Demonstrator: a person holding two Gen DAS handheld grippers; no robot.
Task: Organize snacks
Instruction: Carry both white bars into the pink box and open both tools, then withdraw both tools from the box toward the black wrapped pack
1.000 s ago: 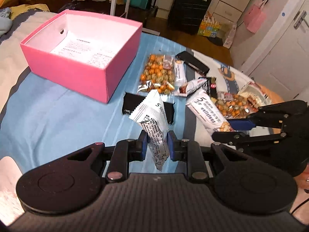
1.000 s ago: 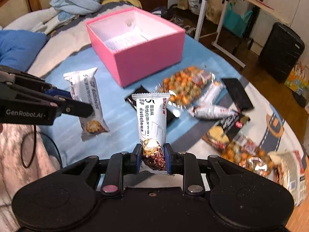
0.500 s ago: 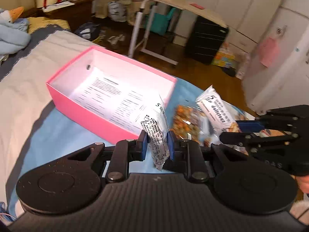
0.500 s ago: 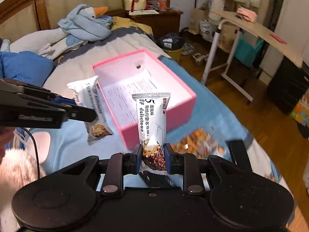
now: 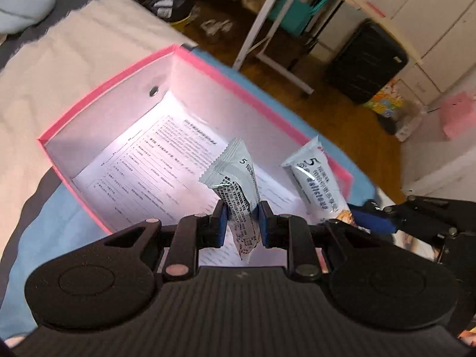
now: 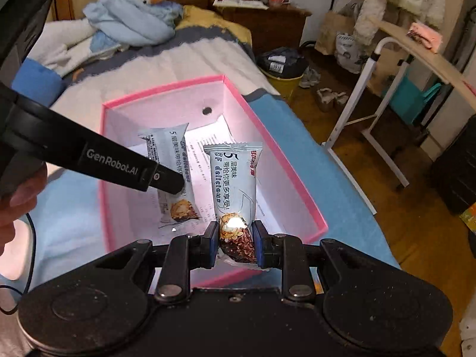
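Over the bed, you've swung both bars from the snack pile to above the pink box (image 5: 110,89): left gripper (image 5: 240,223) and right gripper (image 6: 234,242) each clamped on one, ready to drop.

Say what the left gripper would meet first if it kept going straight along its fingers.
Probably the printed sheet on the floor of the pink box. The left gripper, shut on a snack bar, points down into the box; depth is unclear.
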